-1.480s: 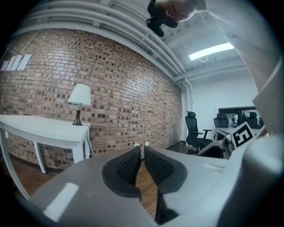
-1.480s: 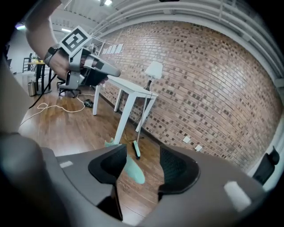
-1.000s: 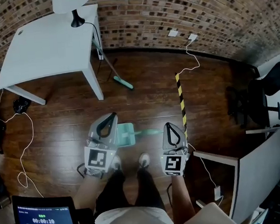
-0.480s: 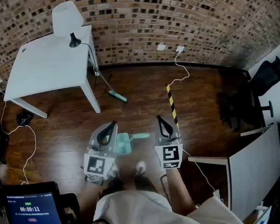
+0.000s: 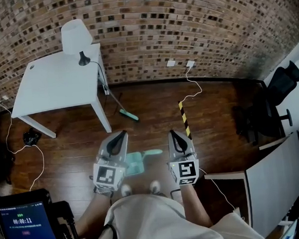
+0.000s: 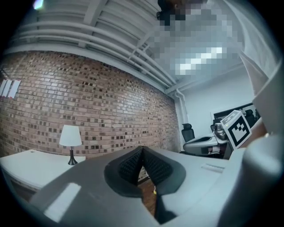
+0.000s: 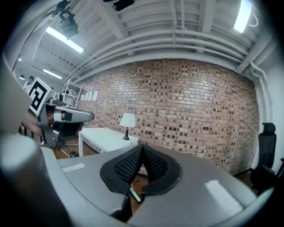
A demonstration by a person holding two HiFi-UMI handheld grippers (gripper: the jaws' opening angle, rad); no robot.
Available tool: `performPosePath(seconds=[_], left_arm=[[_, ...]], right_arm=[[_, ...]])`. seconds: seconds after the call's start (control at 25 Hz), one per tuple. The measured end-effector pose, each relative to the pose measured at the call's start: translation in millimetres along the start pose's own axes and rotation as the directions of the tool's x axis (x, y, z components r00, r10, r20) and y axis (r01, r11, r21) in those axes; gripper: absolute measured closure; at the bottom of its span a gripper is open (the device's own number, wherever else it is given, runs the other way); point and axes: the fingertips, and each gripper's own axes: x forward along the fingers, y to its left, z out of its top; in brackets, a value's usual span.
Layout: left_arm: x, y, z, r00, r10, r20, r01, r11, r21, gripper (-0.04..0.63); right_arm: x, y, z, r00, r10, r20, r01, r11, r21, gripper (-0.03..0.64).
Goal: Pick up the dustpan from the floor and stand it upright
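The mint-green dustpan lies flat on the wooden floor, its handle pointing right. It sits below and between my two grippers in the head view, partly hidden by the left one. My left gripper is held up above the pan's left side; in the left gripper view its pads meet with nothing between them. My right gripper hangs to the right of the handle, apart from it. Its pads also touch, and it holds nothing.
A white table with a lamp stands at the back left by the brick wall. A broom with a teal head leans at the table's leg. A yellow-black strip, cables, an office chair and a white desk are at the right.
Both grippers have risen away from the floor and stayed shut. The head view has lifted, showing more wall. The dustpan lies where it was.
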Motion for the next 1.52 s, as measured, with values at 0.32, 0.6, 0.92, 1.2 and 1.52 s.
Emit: performPosePath(seconds=[0.32, 0.6, 0.92, 1.2, 1.52], left_arm=[[-11, 5, 5, 1.000, -0.007, 0.013, 0.007, 1.000, -0.026, 0.594], [-33, 13, 9, 1.000, 0.010, 0.017, -0.009, 0.999, -0.039, 0.594], [-88, 17, -7, 0.998, -0.039, -0.049, 0.038, 0.999, -0.013, 0.594], [-153, 1, -20, 0.996, 0.056, -0.075, -0.058, 0.998, -0.016, 0.594], [-232, -124, 6, 0.996, 0.083, -0.017, -0.082, 0.996, 0.017, 0.594]], right_arm=[[-5, 23, 14, 1.000, -0.001, 0.022, 0.001, 1.000, 0.021, 0.604], [-20, 26, 24, 0.999, -0.011, 0.036, 0.009, 0.999, 0.052, 0.604], [-63, 28, 8, 0.992, -0.125, 0.015, 0.122, 0.983, 0.141, 0.604], [-119, 39, -12, 0.995, -0.103, 0.012, 0.099, 0.981, 0.168, 0.604], [-267, 42, -22, 0.994, -0.062, 0.091, 0.044, 0.982, 0.186, 0.604]])
